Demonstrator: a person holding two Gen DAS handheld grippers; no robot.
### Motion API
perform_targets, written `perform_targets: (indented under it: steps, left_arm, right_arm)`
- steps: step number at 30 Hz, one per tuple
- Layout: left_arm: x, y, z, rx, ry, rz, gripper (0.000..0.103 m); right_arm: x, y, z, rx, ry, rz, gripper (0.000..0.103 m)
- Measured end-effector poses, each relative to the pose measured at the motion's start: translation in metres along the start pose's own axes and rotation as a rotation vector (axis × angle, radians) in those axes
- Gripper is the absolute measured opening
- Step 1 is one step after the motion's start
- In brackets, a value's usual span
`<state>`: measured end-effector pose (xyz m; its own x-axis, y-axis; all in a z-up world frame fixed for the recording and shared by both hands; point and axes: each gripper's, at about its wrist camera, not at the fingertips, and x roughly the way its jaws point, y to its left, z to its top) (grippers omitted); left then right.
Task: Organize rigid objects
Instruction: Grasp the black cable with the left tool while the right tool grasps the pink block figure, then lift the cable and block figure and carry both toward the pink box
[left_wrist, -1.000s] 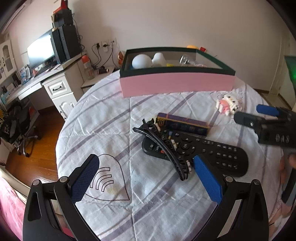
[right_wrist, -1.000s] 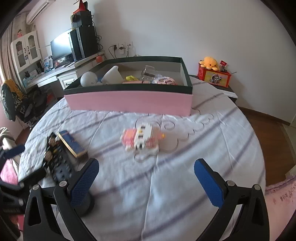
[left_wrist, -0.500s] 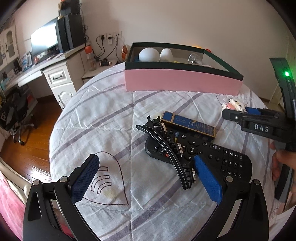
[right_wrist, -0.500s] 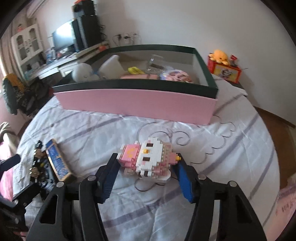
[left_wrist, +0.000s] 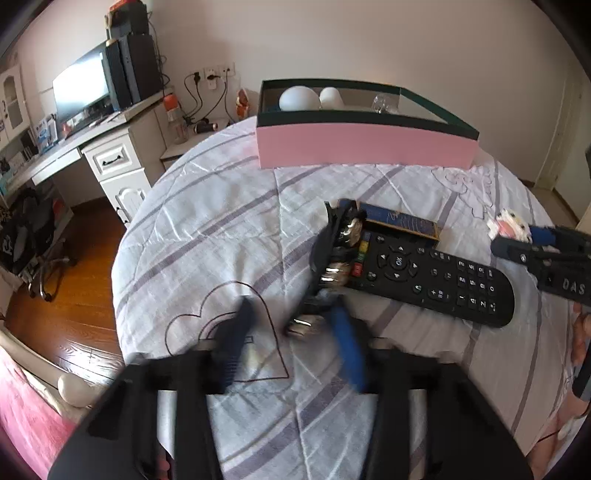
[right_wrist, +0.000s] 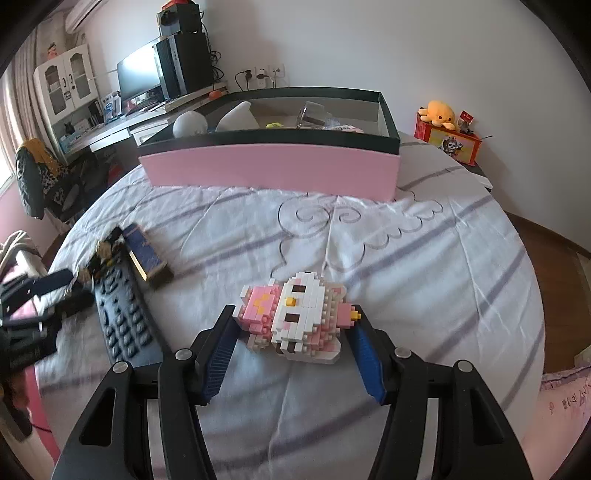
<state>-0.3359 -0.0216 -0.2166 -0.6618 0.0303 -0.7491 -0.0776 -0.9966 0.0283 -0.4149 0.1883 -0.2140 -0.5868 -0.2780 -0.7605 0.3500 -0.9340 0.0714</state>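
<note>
My right gripper (right_wrist: 291, 343) is shut on a pink and white brick cat figure (right_wrist: 295, 317), held just above the bedspread. It also shows in the left wrist view (left_wrist: 508, 229). My left gripper (left_wrist: 291, 332) is blurred and partly closed around the near end of a black hair clip (left_wrist: 328, 258), which lies over a black remote (left_wrist: 432, 277). I cannot tell whether the pads touch the clip. A blue and gold box (left_wrist: 400, 221) lies behind the remote. The pink box (right_wrist: 273, 168) with a dark green rim stands at the back.
The pink box holds a white ball (right_wrist: 190, 123), a white cone (right_wrist: 238, 116) and a glass item (right_wrist: 312, 114). A desk with monitor (left_wrist: 83, 94) stands left. A red box with a yellow plush (right_wrist: 441, 112) stands at the right. The round table drops to wooden floor (left_wrist: 66, 306).
My right gripper closed on the brick cat and lifted it slightly. My left gripper moved forward to the hair clip and its jaws narrowed around the clip's near end.
</note>
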Motion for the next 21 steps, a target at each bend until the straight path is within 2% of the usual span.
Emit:
perform_targets:
  steps: [6,15,20,21]
  left_arm:
    - [-0.007,0.006,-0.005,0.001,0.006,0.007,0.022]
    - [0.003,0.011,0.0,-0.02,0.01,0.013,0.027]
    - [0.007,0.004,0.003,0.019,-0.015,0.044,0.028]
    - [0.006,0.004,0.003,0.021,-0.016,0.042,0.033]
  right_arm:
    - [-0.004,-0.001,-0.007,0.004,-0.008,-0.009,0.06]
    - [-0.001,0.002,-0.007,-0.006,-0.019,-0.047,0.061]
    - [0.002,0.003,-0.005,-0.003,-0.016,-0.065,0.061]
    - [0.002,0.003,-0.005,-0.005,-0.017,-0.069,0.061]
